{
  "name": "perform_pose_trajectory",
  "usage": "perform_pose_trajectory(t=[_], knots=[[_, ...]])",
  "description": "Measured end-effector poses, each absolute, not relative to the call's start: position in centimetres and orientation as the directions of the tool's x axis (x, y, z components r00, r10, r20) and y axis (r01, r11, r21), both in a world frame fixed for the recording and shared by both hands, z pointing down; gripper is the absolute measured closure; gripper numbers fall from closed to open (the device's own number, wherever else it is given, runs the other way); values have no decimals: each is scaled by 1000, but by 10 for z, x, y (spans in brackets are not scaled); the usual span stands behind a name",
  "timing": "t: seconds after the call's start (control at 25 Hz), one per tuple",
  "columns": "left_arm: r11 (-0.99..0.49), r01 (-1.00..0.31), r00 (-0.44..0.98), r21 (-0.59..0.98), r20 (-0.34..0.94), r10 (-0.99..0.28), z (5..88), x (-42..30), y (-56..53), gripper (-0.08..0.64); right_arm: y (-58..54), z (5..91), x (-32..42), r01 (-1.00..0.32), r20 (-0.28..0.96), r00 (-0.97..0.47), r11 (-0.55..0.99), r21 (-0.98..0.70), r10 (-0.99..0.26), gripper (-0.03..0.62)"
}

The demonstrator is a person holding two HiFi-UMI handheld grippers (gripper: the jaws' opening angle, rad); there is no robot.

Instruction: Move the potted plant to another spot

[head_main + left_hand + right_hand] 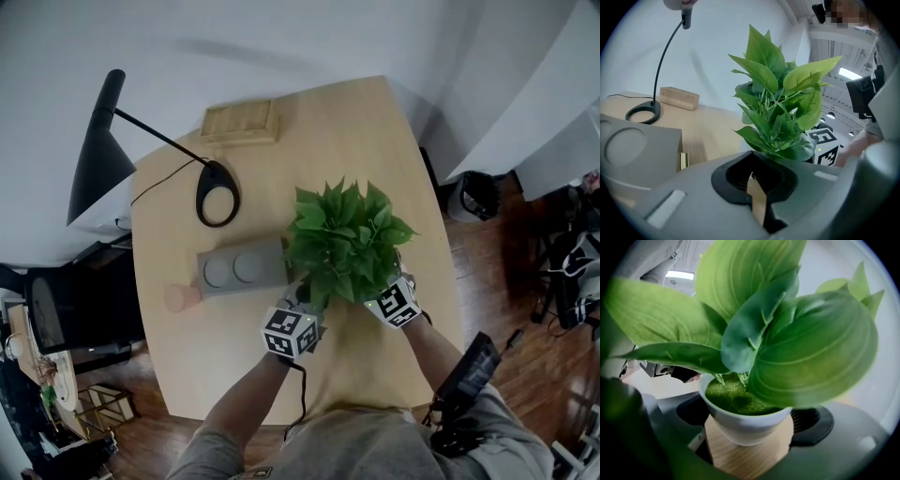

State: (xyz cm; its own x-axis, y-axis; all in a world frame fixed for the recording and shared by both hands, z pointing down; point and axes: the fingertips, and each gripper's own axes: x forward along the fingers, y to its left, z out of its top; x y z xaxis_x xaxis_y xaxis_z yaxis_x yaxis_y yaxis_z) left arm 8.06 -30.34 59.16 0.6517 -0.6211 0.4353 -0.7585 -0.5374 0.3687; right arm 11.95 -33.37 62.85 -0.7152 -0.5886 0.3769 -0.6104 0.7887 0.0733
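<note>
Light wooden table (375, 122) by a white wall (281, 37), over dark plank floor (506, 272), bearing a black desk lamp (94, 159) and, right of centre, the potted plant (347, 239), its white pot clasped between the right gripper (752, 425) jaws, with the left gripper (757, 187) just beside it, jaws almost together, empty.

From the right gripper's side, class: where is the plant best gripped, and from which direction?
Grip the pot by its wall, just under the rim, coming in level from the person's side beneath the leaves. The pot is round and narrows downward, so the rim should resist slipping. The leaves spread over the top and block a grasp from above.
</note>
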Motion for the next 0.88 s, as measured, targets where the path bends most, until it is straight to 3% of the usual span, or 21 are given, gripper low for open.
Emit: perform_pose_trajectory(t=[0.36,0.88], knots=[[-522,-778,628,351,458,-629,593,69,-295,566,-329,644,122,-592,431,-698,799,104,-573,64],[-512,-794,607,328,447,-657,578,65,-273,566,-297,622,141,-608,416,-702,790,75,-579,66]])
